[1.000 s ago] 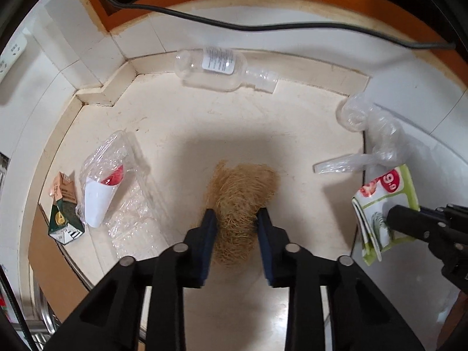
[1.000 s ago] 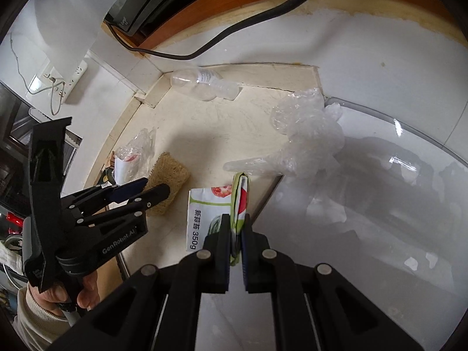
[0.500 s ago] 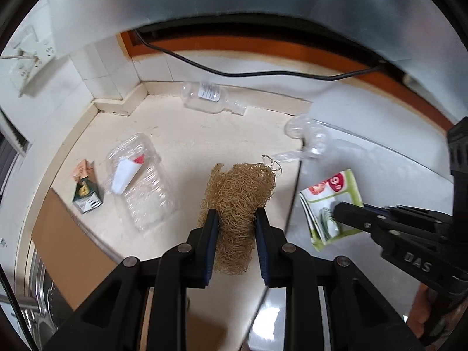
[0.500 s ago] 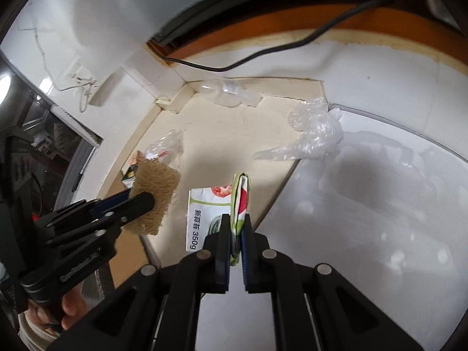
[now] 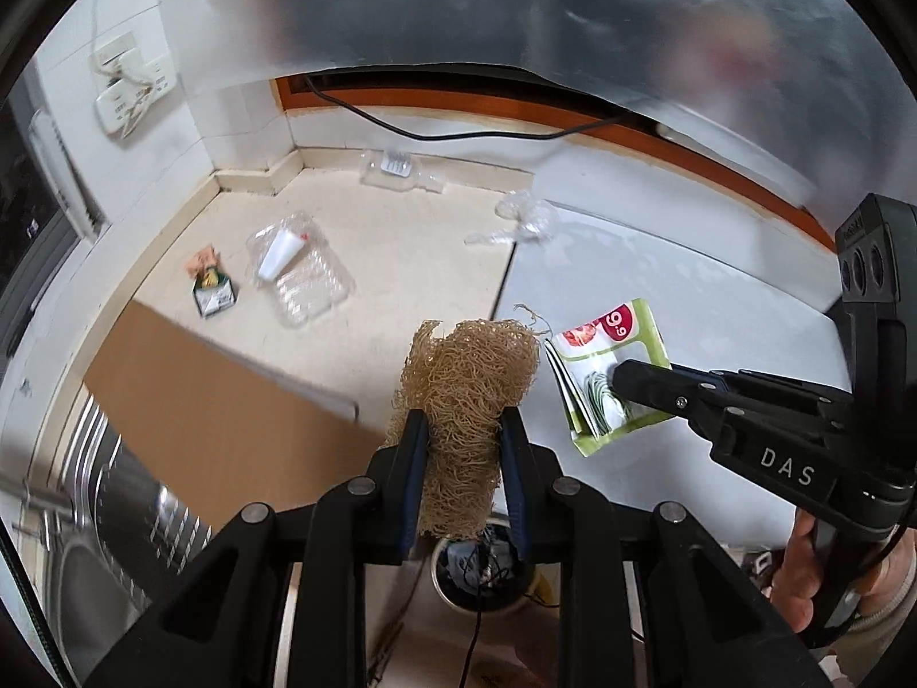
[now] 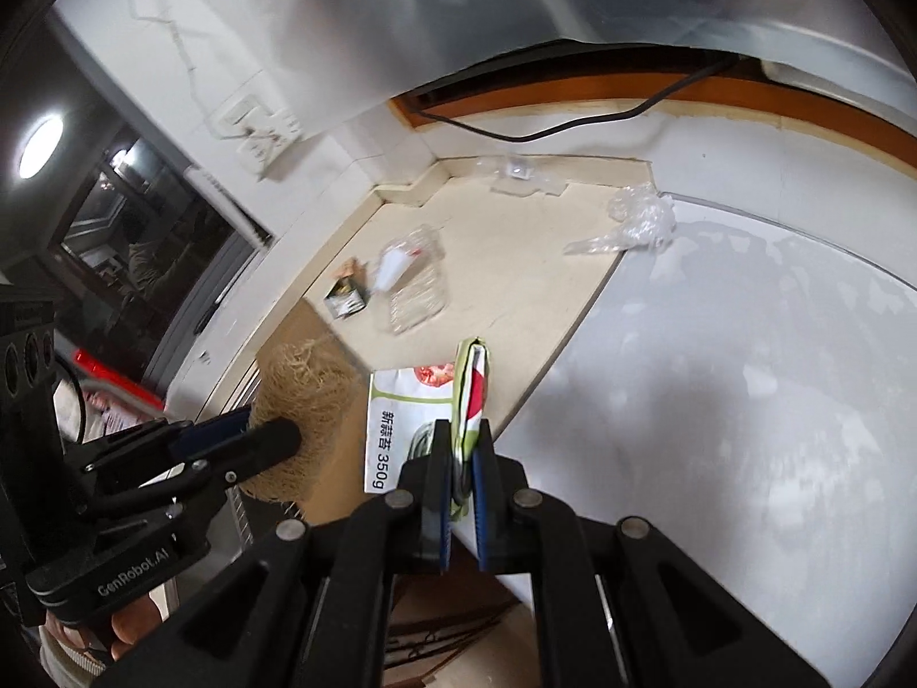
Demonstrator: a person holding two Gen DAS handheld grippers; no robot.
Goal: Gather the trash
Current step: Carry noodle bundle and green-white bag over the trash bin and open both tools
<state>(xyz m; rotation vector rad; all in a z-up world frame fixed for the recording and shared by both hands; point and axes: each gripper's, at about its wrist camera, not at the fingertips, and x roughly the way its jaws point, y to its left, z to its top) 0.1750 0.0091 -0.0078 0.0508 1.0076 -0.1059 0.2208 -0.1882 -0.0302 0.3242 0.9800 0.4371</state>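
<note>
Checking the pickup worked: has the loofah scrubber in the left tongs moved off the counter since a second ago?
Yes. The loofah scrubber, clamped in the left tongs, has lifted up and back from the clear bottle at the wall.

The clear bottle [image 5: 401,172] against the back wall is blurred, its label unreadable. The small carton [image 5: 213,292] shows print too small to tell. A round container [image 5: 487,579] is mostly hidden behind the left gripper [image 5: 461,441] and its fibre scrubber [image 5: 467,401].

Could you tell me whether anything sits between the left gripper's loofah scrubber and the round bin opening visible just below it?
Nothing visible does: the loofah scrubber, clamped in the left gripper, hangs right above the dark bin opening, with only thin wires inside.
</note>
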